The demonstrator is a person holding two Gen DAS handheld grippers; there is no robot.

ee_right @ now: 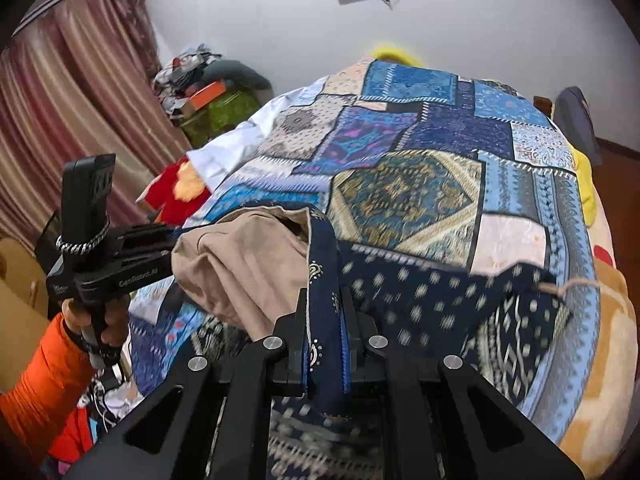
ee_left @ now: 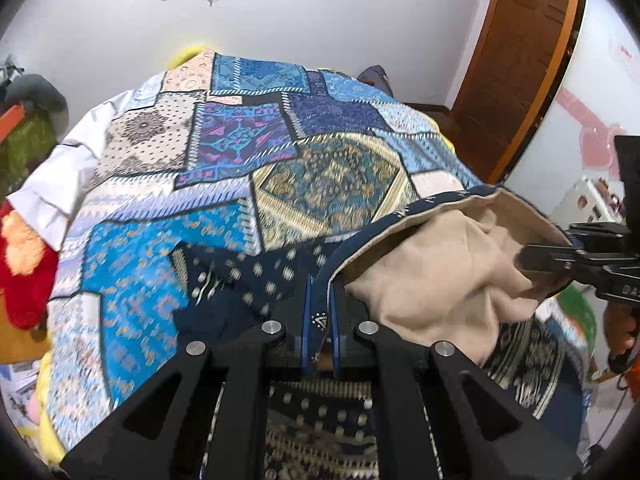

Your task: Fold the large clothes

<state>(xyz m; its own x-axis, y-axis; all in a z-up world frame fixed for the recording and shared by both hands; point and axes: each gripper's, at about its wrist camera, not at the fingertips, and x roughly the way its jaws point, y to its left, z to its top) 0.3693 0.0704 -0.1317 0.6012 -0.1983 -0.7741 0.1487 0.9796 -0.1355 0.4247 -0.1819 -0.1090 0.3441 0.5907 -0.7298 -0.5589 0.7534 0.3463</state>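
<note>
While both claws pinch its hem, the large navy garment with pale woven dots and a tan lining (ee_left: 432,264) hangs raised between them over the near end of the bed, so the fold looks only just begun. Nearest in the left wrist view, the left claw (ee_left: 320,316) has its blue pads pressed together on the navy edge band. In the right wrist view, the right claw (ee_right: 326,340) is likewise clamped on a strip of the same band. Between the two grips the cloth sags open, showing the tan lining bunched inside. The rest of the garment trails onto the bed below and beside the claws, blurred.

As a judgement, one edge has been picked up and nothing is yet laid over or squared. Carrying that edge across, smoothing it and making the further folds all remain.

Beyond the garment lies the blue, cream and gold patchwork bedspread (ee_left: 248,152), bare of other clothes on its middle. No basket or bin for the folded piece shows. At the far corner of the room a green box (ee_right: 226,112) carries a heap of mixed clothes and an orange item; its inside is hidden.
</note>
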